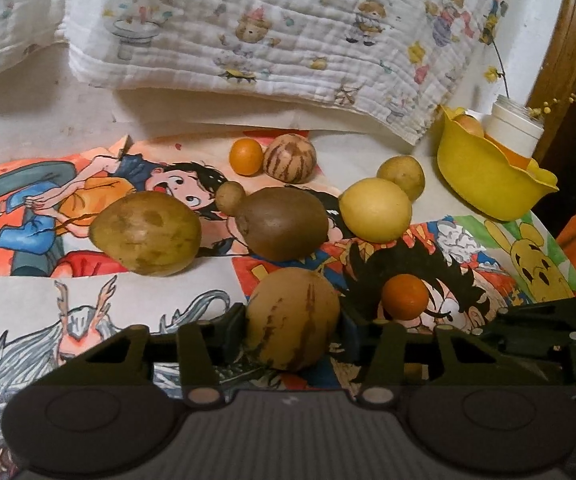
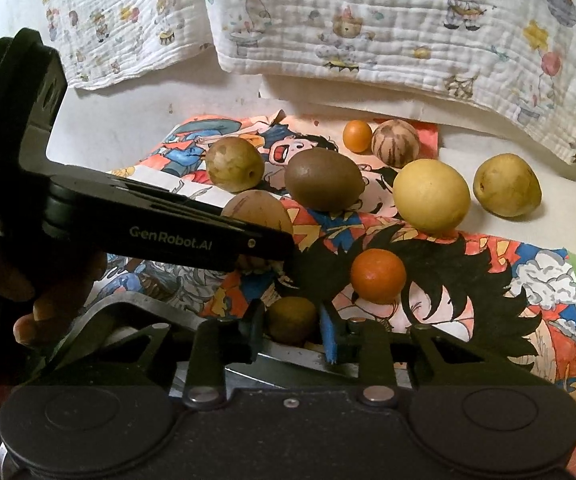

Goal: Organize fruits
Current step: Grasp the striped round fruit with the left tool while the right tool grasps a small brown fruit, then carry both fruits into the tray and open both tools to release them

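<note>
Left wrist view showed the left gripper (image 1: pixel 293 334) low over the comic-print paper (image 1: pixel 468 248), its jaws set either side of a tan striped melon-like fruit (image 1: pixel 293 326) and touching it or nearly so; whether they were truly clamped I could not tell. The fruit stood upright, long axis pointing up between the jaws. Right wrist view showed the right gripper (image 2: pixel 291 326) likewise bracketing a small brownish-green fruit (image 2: pixel 291 319), grip unclear. Just beyond lay a small orange (image 1: pixel 405 297), then a kiwi-like brown fruit (image 1: pixel 282 223) and a lemon (image 1: pixel 375 205). Farthest right stood the yellow bowl (image 1: pixel 484 176), probably the destination, nearer the left gripper's reach.
</note>
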A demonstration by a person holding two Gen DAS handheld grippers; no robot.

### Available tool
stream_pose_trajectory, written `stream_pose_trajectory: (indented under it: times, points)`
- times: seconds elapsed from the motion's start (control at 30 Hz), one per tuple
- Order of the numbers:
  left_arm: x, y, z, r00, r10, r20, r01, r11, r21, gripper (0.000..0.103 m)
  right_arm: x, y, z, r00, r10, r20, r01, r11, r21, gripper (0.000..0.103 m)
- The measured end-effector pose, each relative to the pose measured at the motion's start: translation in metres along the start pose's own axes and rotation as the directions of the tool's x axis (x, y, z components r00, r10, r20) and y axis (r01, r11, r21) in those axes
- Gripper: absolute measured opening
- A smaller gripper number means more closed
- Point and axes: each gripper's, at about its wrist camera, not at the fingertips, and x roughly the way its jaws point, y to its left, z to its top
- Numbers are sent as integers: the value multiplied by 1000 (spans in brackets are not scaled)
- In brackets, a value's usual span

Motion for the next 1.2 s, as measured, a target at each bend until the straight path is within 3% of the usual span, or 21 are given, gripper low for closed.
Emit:
stream_pose_trajectory:
  times: [0.37,0.9,1.2]
  points:
    - [-46,-6,-14,998,31,57,-31,1000,0,53,-33,18,-9,998,28,52,-26,999,-31,31]
    - [-113,-38,-92,999,10,47,-8,999,-37,53,-98,65,-78,995,101,27,-98,993,-71,31]
    - [-142,-59,-130,999,-10,42,11,999,-30,53,-124,73,-111,996,88,16,-86,993,-81,32]
